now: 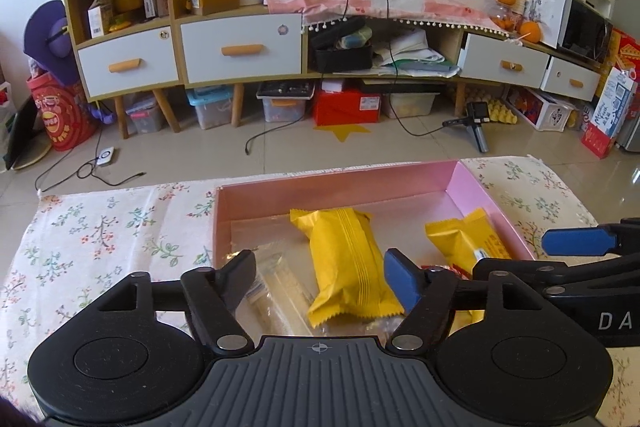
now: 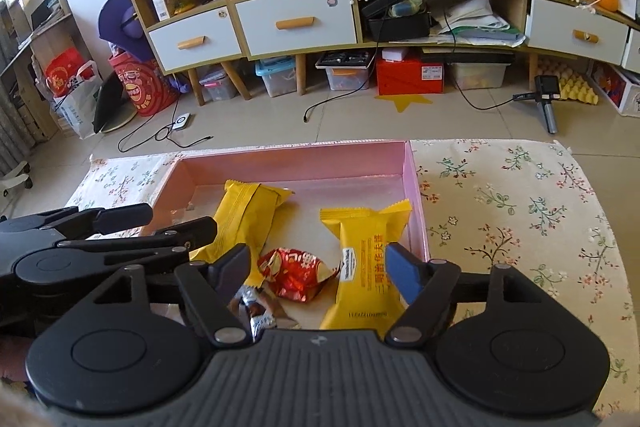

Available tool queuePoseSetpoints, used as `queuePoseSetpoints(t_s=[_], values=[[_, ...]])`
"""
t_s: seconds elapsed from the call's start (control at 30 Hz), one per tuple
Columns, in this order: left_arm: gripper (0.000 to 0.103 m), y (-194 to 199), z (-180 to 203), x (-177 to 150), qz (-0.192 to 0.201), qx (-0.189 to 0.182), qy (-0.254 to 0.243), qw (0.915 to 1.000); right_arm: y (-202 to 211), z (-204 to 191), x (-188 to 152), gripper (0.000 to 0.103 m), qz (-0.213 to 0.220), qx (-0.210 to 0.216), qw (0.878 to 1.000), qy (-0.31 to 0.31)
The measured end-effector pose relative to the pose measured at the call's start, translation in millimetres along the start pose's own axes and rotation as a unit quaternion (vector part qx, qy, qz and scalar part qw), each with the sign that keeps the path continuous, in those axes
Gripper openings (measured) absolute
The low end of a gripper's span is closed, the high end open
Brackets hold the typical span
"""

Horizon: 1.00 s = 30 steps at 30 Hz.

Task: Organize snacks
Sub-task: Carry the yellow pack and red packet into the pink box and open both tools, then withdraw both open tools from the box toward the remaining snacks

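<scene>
A shallow pink box lies on a flowered cloth and holds several snacks. In the left wrist view, my left gripper is open over a long yellow packet, its pads clear of it. A clear packet lies beside the left finger, and a second yellow packet sits to the right. My right gripper hangs open above a red snack. A printed yellow packet lies by its blue pad and a silver-brown wrapper by its black finger. Both grippers hold nothing.
The flowered cloth spreads to the right of the pink box and to its left. My left gripper reaches in close beside the right one. Beyond the table edge are a tiled floor, cables and a cabinet.
</scene>
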<state>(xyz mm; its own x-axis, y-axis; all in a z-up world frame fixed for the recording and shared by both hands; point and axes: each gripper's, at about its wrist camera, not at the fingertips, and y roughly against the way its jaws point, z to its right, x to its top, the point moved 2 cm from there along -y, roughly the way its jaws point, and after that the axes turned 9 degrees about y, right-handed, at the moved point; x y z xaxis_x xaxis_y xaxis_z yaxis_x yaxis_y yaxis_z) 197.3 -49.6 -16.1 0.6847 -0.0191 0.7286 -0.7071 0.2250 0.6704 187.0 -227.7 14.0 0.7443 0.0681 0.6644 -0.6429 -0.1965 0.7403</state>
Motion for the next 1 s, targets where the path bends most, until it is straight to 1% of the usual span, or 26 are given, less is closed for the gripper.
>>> queuePoseSetpoints(t_s=[0.1,0.2,0.3,0.43,0.6,0.77,0.9,1.0], values=[[0.075,11,-1,-3,-0.001,-0.002,-0.002,1.0,8,-4,-2,0.077,-0.001,-0.003,1.0,0.009],[0.078,22,-3,-8,0.0,-0.004,-0.001,1.0,17,-6,-4,0.081,0.0,-0.007,1.0,0.013],[0.079,34,-5,-14,-0.001,-0.005,0.0,1.0,25,-9,-8,0.084,-0.001,-0.009,1.0,0.018],[0.084,49,-8,-23,-0.006,-0.007,0.002,1.0,35,-14,-14,0.086,-0.003,-0.011,1.0,0.026],[0.087,67,-13,-35,-0.01,-0.005,-0.002,0.9999,49,-19,-24,0.092,0.0,-0.009,0.999,0.032],[0.088,82,-17,-46,-0.017,-0.003,0.0,0.9999,56,-20,-34,0.094,-0.003,-0.008,1.0,0.029],[0.093,95,-19,-55,-0.015,-0.003,-0.006,0.9999,62,-21,-42,0.096,-0.005,-0.011,1.0,0.026],[0.095,104,-19,-63,-0.01,0.003,-0.02,0.9998,67,-22,-49,0.097,-0.004,-0.013,1.0,0.024]])
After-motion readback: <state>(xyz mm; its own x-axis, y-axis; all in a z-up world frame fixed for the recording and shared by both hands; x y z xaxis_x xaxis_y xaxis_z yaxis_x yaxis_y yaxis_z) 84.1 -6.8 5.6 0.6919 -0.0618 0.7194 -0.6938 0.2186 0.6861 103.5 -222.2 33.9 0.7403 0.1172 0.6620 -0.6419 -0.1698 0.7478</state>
